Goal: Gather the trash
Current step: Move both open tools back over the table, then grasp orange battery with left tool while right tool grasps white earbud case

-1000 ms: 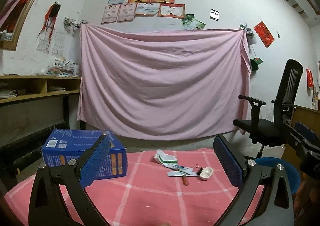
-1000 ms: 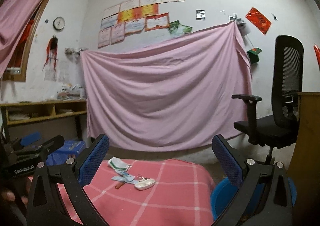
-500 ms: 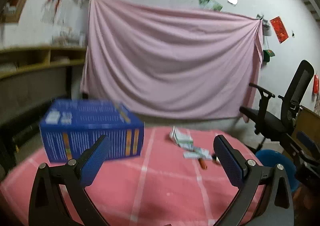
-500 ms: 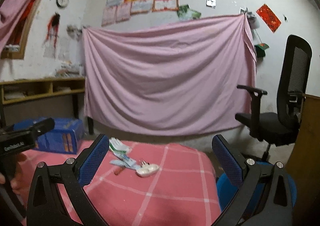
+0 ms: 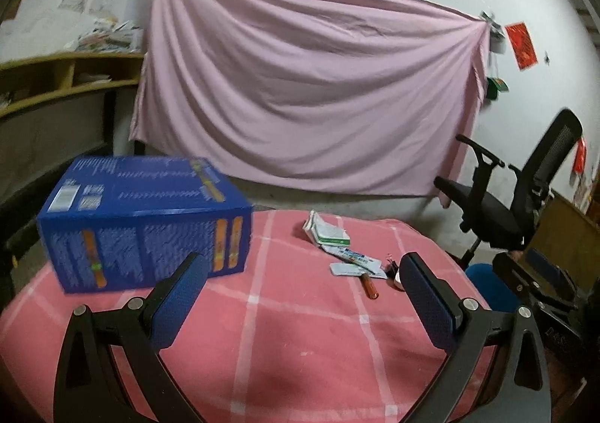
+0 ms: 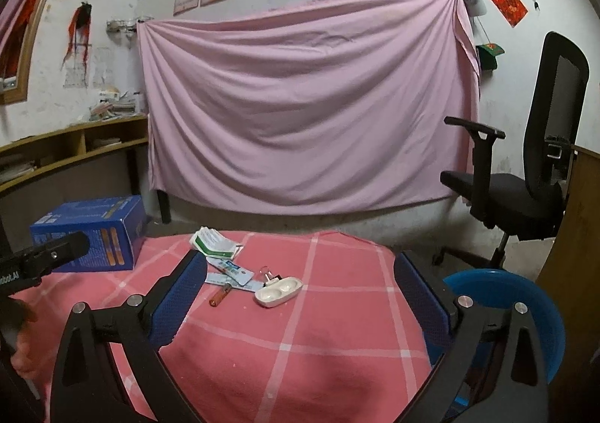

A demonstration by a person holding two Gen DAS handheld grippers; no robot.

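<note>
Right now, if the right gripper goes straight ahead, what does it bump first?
Probably the white two-cup case on the pink cloth; the right gripper, jaws open, points at it. Depth is unclear.

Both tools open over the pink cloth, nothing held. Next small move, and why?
Probably ease the right tool forward and down onto the white two-well plastic case. It lies nearest between that tool's open fingers, at the edge of the litter cluster, and the blue plastic basin sits beside the table on that side.

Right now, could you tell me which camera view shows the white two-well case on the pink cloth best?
The right wrist view: the white case lies fully visible, both round wells facing up, beside the binder clip. In the left wrist view, the left gripper's finger covers nearly all of it.
</note>
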